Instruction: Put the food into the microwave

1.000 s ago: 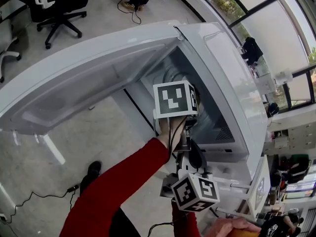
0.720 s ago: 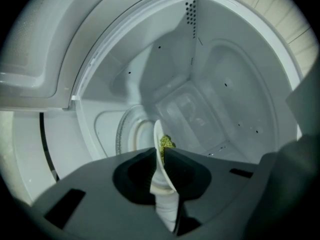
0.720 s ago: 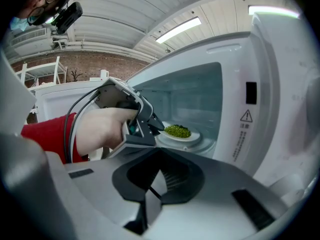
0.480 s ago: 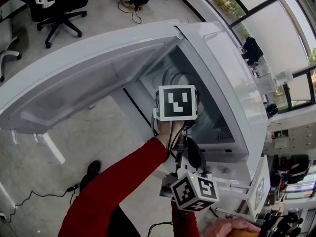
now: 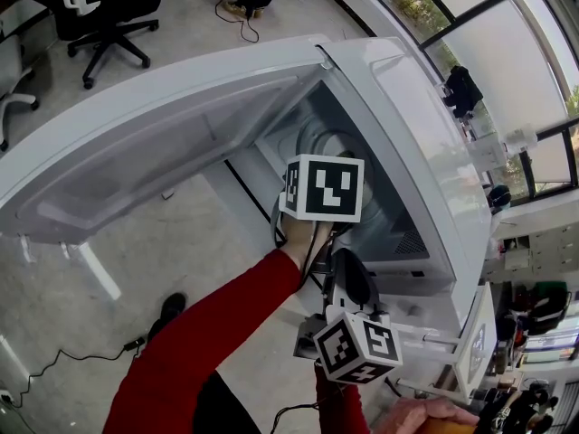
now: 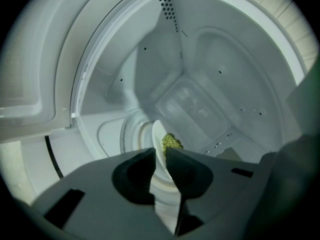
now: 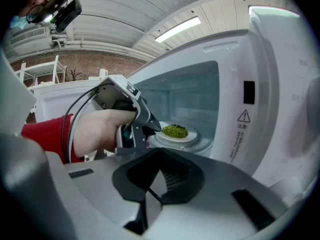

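Where the microwave (image 7: 270,94) stood open, the following was recorded.

- Food (image 7: 174,130): a green heap on a white plate (image 7: 187,137), inside the cavity, over the round turntable (image 7: 200,145). Whether the plate rested fully on the turntable could not be told.
- Left gripper (image 6: 160,159): reached into the cavity, jaws nearly closed and pinching the near rim of the plate, the food just beyond the tips. A bare hand (image 7: 97,131) with a red sleeve (image 5: 208,333) held it.
- Right gripper (image 7: 152,184): outside the cavity, behind the left one and pointing toward the opening; jaws brought together with nothing between them.
- Microwave door (image 5: 136,152): white, swung wide to the person's left.
- Office chair (image 5: 113,7): black, on the floor beyond the door, well apart.
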